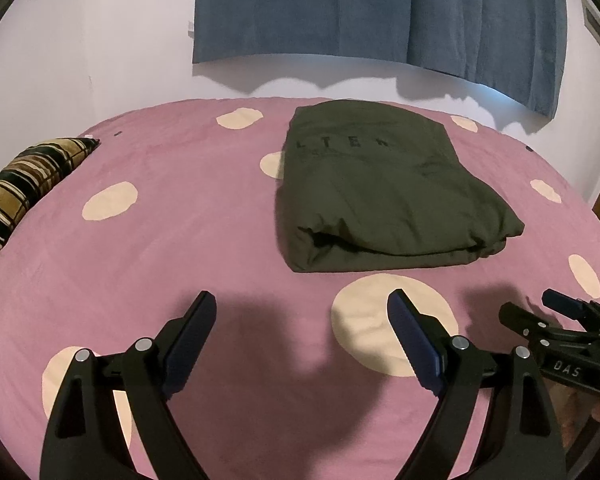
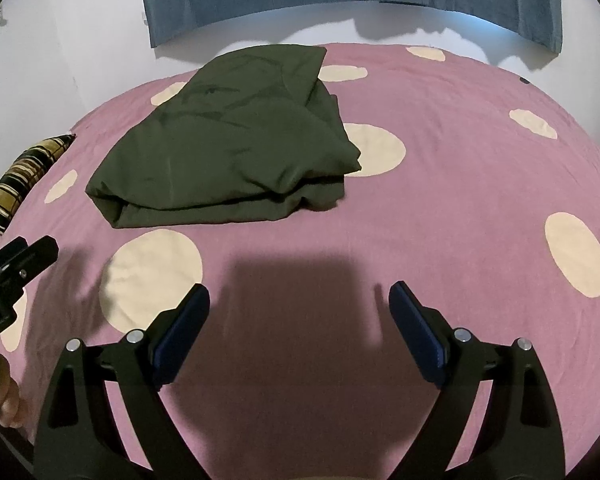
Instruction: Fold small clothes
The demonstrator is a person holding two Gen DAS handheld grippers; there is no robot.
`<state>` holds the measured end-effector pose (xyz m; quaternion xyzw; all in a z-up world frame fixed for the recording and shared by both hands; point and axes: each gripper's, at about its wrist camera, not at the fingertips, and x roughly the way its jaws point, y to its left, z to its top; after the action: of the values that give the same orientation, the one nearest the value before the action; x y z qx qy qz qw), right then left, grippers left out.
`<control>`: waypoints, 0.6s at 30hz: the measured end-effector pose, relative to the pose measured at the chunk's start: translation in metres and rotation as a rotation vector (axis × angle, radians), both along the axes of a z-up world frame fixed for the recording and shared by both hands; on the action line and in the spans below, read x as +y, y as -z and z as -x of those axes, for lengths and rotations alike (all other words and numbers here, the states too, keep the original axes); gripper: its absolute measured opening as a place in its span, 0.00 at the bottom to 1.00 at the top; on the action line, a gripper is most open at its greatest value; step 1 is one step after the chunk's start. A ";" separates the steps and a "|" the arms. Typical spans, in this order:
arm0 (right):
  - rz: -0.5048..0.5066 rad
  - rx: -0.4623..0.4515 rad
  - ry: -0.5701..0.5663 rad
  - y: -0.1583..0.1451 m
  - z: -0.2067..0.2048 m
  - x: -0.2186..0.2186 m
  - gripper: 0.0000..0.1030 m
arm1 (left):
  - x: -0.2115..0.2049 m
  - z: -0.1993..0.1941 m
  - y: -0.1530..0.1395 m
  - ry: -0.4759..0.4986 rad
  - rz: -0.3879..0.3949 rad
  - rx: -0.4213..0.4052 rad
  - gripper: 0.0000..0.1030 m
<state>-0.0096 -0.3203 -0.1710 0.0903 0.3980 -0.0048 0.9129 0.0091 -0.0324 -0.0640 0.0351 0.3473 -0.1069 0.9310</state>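
One dark olive-green folded garment (image 1: 384, 192) lies on the mauve bedspread with cream polka dots (image 1: 180, 248), its thick folded edge turned toward the grippers and faint lettering across its upper panel. In the left wrist view it sits at about one o'clock from the left gripper (image 1: 300, 312); in the right wrist view the same bundle (image 2: 228, 140) lies at about eleven o'clock from the right gripper (image 2: 299, 300).

Both grippers hover over the bedspread with nothing between their blue-padded fingers. The left gripper's jaws stand wide apart, holding and touching nothing. The right gripper's jaws are spread just as wide and equally empty. Each tool shows in the other's view: the right one at four o'clock in the left wrist view (image 1: 560, 308), the left one at nine o'clock in the right wrist view, where only a black fingertip and part of the body show.

Between the garment's near edge and the fingertips runs a band of bare bedspread, shadowed by the tools. Open cover also spreads to three o'clock of the garment. At nine o'clock, well apart, a striped brown-and-black cushion (image 1: 32, 184) lies by the bed's edge. At twelve o'clock, beyond the bed's far edge, a blue curtain (image 1: 360, 12) hangs against the white wall (image 1: 92, 40).
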 end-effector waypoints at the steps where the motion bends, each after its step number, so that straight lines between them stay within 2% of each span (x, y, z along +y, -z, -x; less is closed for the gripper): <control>1: -0.001 0.002 0.000 0.000 0.000 0.000 0.88 | 0.000 0.000 0.000 0.000 0.000 0.000 0.84; 18: -0.001 0.026 -0.014 0.005 -0.004 -0.001 0.88 | 0.002 0.000 0.002 -0.013 0.029 0.021 0.84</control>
<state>-0.0052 -0.3210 -0.1761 0.0881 0.4106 0.0005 0.9076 0.0091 -0.0302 -0.0657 0.0179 0.3556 -0.1061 0.9284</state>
